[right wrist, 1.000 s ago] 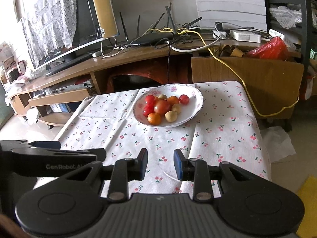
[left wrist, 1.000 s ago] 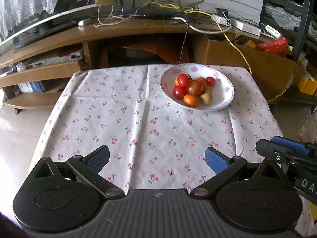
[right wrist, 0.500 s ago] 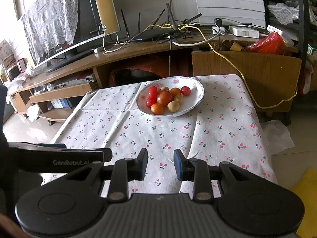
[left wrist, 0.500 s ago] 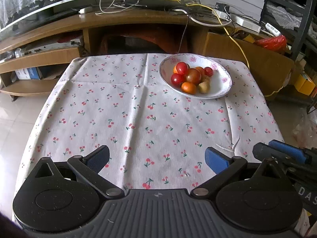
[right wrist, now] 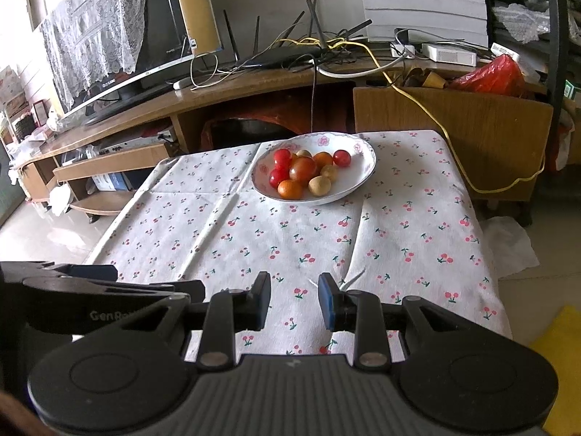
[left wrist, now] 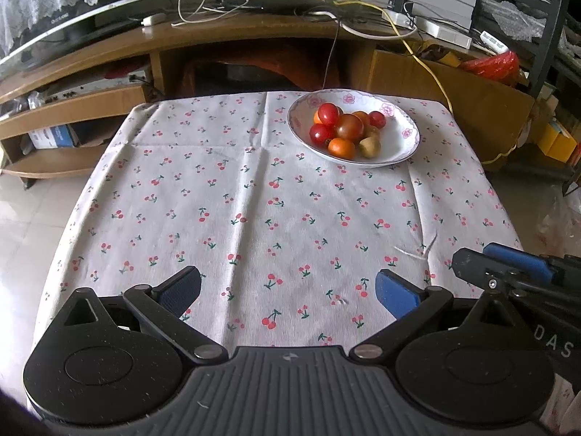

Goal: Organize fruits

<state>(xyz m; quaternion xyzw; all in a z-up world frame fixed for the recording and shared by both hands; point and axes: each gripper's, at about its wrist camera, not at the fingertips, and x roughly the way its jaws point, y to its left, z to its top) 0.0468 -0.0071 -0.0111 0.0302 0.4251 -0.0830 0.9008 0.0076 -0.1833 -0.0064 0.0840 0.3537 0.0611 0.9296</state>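
My left hand-held gripper [left wrist: 287, 289] gapes empty, right [right wrist: 295, 299] half-open, empty; I'd approach the bowl [left wrist: 403, 145] slowly from above.

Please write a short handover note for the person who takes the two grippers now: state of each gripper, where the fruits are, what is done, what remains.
Left gripper: open wide, empty, over the near edge of the tablecloth.
Right gripper: jaws partly open, nothing between them, also at the near edge.
Fruits: all piled in the white flowered bowl at the far side of the table.
Done: no fruit lies outside the bowl.
Left: reach the bowl and sort the fruits.
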